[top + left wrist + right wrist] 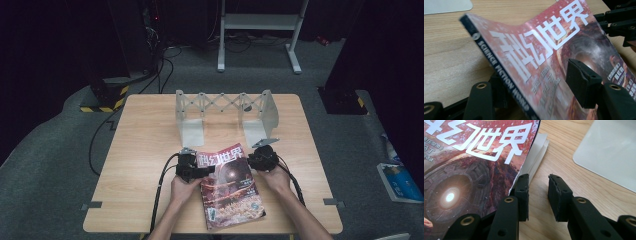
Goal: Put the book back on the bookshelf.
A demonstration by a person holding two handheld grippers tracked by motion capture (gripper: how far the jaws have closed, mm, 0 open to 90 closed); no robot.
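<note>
On the table edge: our left gripper [541,82] straddles the magazine [231,185] spine loosely; right gripper [537,195] gapes empty.
Risk: magazine slips, unclamped.

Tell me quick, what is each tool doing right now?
Left tool: open, jaws astride the magazine's spine edge, one under it and one over the cover, not pressing.
Right tool: open, holding nothing, one jaw right beside the magazine's page edge.
</note>
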